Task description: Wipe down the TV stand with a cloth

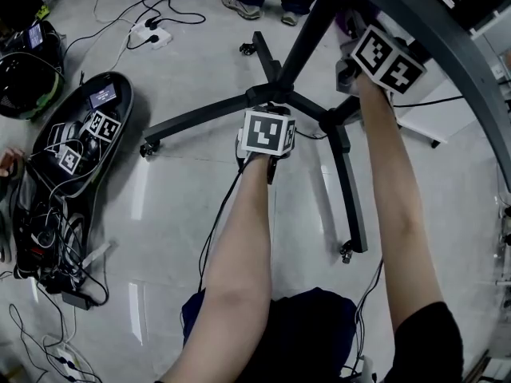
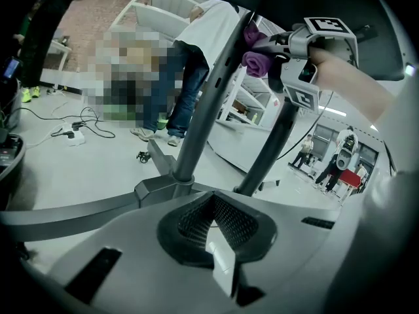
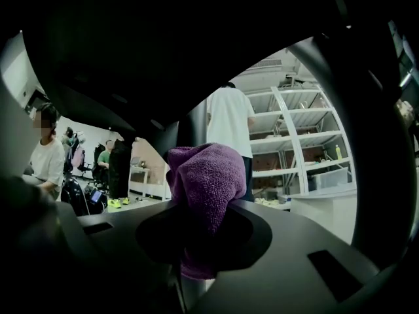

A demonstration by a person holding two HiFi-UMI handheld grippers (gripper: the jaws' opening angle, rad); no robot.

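Purple cloth (image 3: 208,182) clamped in my R gripper (image 3: 196,254); L gripper (image 2: 211,231) closed, empty. Press firmly w/ long strokes along TV stand (image 1: 307,30) pole.

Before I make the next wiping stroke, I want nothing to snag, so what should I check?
1. Purple terry cloth clamped in right claw: ok.
2. Cloth touching black metal TV stand's upright: cannot tell.
3. Left claw shut and empty: ok.
4. White power strip apart from stand's legs: ok.
5. Bystander's shoes clear of far caster: not ok, close.
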